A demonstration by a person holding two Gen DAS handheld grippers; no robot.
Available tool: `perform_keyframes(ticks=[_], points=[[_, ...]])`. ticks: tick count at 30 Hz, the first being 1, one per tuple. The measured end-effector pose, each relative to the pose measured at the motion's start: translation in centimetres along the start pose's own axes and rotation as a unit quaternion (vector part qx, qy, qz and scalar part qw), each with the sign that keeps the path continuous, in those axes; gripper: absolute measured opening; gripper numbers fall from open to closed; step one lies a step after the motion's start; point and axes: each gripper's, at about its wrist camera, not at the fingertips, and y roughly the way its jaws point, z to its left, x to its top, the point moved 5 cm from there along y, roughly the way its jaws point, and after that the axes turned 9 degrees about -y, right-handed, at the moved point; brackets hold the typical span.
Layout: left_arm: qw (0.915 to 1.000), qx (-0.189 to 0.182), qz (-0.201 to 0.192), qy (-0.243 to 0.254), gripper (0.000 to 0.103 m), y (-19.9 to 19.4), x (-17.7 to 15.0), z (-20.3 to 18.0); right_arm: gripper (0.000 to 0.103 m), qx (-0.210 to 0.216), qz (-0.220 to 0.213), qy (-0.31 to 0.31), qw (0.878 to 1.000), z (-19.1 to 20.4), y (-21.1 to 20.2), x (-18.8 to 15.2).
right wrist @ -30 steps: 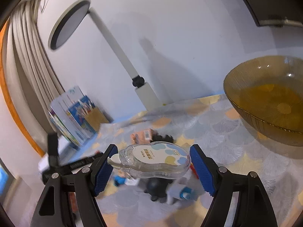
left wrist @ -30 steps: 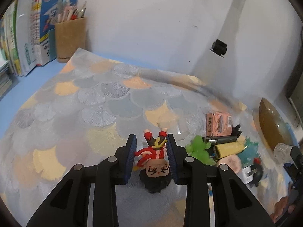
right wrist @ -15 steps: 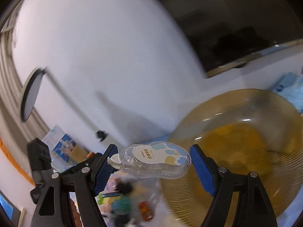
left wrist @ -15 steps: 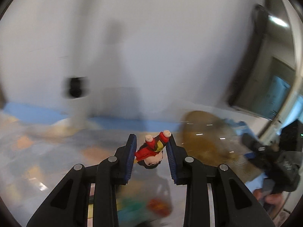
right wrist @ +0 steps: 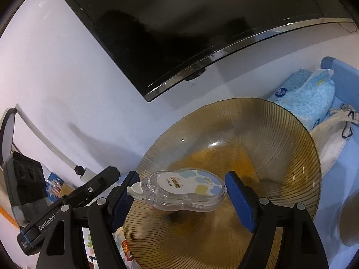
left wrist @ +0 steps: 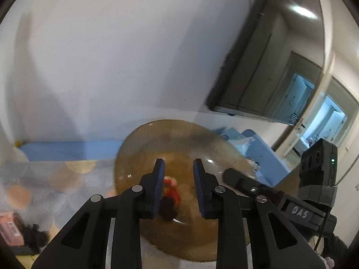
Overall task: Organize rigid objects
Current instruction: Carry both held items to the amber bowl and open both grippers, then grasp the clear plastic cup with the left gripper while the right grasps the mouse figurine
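Observation:
An amber ribbed glass bowl (left wrist: 143, 148) (right wrist: 280, 134) stands on the patterned cloth. My left gripper (left wrist: 178, 179) hovers over the bowl with its jaws apart. The small red and black figurine (left wrist: 171, 196) is blurred below the fingers, loose from the pads, over the bowl's inside. My right gripper (right wrist: 181, 187) is also over the bowl and is shut on a clear correction tape dispenser (right wrist: 184, 189) with a blue and yellow label. The right gripper's body shows in the left wrist view (left wrist: 280, 199).
A dark monitor (right wrist: 190, 22) hangs on the wall behind the bowl. A blue tissue pack (right wrist: 307, 94) and a white cloth bag (right wrist: 332, 132) lie right of the bowl. A pink packet (left wrist: 10, 228), other small items and a lamp (right wrist: 9, 134) are to the left.
Both grippers swung right from the pile of items to over the bowl. My left gripper opened and let go of the figurine, which drops toward the bowl. The right one still holds the dispenser.

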Motion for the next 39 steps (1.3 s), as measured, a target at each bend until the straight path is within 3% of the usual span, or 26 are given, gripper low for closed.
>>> perform_keyframes(ticks=[1,3,4,6,7,11,17,23,27,30,34,39], points=[[1.0000,-0.008,0.002,0.001,0.023,0.3,0.0,-0.3,0.078,-0.001,0.000,0.002,1.000,0.1,-0.1,0.0],[0.9999,-0.007,0.007,0.010,0.030,0.4,-0.1,-0.8,0.095,-0.012,0.014,0.011,1.000,0.0,-0.3,0.1],[0.9999,-0.001,0.007,0.013,0.045,0.3,-0.1,-0.9,0.103,-0.016,0.019,0.012,1.000,0.0,-0.4,0.2],[0.9992,0.037,0.011,0.012,0.077,-0.4,-0.1,-0.2,0.103,0.006,0.016,0.022,1.000,0.4,-1.0,0.5],[0.9984,0.054,0.012,0.009,0.103,-0.2,0.0,0.1,0.103,0.017,0.012,0.030,0.999,0.5,-1.3,0.6],[0.9977,0.064,-0.001,-0.022,0.102,-3.6,0.2,2.9,0.103,0.027,0.007,0.057,0.998,1.8,-1.8,0.6],[0.9901,0.135,-0.027,-0.029,0.102,-8.8,-0.1,7.2,0.103,0.044,0.015,0.038,0.998,6.6,-1.6,-0.3],[0.9732,0.213,-0.045,-0.073,0.102,-15.1,-1.2,14.4,0.103,0.051,0.052,-0.038,0.997,13.3,-0.2,-4.2],[0.9569,0.265,-0.055,-0.105,0.102,-18.6,-2.8,19.6,0.103,0.060,0.084,-0.080,0.991,16.3,1.7,-7.9],[0.9464,0.285,-0.055,-0.141,0.102,-20.7,-4.5,23.4,0.103,0.047,0.100,-0.133,0.985,18.2,3.0,-11.0],[0.9284,0.334,-0.043,-0.157,0.102,-21.3,-6.6,27.7,0.103,0.028,0.127,-0.173,0.976,19.8,4.7,-14.4],[0.9319,0.331,-0.025,-0.146,0.102,-19.3,-7.8,29.0,0.103,-0.006,0.143,-0.175,0.974,19.9,6.1,-16.7]])
